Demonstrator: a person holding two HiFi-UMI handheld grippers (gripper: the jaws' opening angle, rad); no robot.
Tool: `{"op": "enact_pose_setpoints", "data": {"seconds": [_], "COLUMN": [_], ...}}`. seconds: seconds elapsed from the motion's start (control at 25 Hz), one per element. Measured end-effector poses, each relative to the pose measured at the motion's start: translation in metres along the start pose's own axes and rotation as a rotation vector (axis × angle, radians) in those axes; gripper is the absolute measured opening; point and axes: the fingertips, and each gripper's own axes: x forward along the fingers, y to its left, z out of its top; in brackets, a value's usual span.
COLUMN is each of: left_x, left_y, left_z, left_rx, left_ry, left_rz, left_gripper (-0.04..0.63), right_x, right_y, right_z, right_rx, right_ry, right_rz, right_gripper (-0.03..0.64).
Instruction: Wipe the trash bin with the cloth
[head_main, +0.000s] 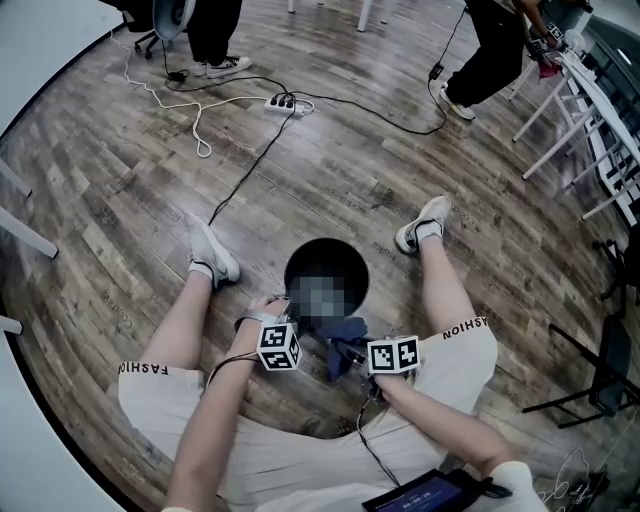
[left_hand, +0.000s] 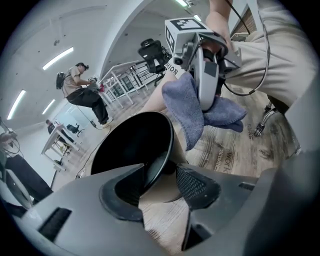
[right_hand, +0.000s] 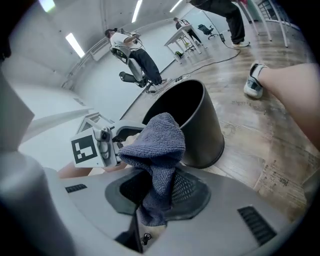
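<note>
**A:** Where's the bin (left_hand: 135, 145)?

**B:** On the wood floor (head_main: 330, 170), between the seated person's legs. It's round, black and open-topped, with a smooth wall and a dark inside.

**A:** And the left gripper (left_hand: 159, 186)?

**B:** Its jaws stand wide apart across the bin's near rim, one inside and one outside. The pads don't seem to press on it.

**A:** The cloth (right_hand: 157, 142)?

**B:** It's blue-grey, nubbly and bunched up. The right gripper (right_hand: 156, 192) is clamped on it, holding it just beside the bin's near side.

Head looks down; gripper views share bin (right_hand: 205, 130).
</note>
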Motion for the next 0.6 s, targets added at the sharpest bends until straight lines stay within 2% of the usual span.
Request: {"op": "enact_pose_setpoints", "data": {"seconds": [0.16,0.6], "left_x": [-0.002,-0.007], "left_y": [-0.005,-0.018], "left_z": [0.001,0.005], "left_rx": [-0.015,-0.083], "left_ry": [0.033,0.050], "left_rz": [0.008,0.071], "left_gripper": [0.201,0.169], "right_x": [0.009,0.056], "right_y": [0.000,-0.049], "right_z": [0.003,0.005], "right_rx": [-0.028,0.053], "right_ry": [0.004,0.022], "right_rz": [-0.010,-0.079], "right_gripper": [0.089,0.089]}}
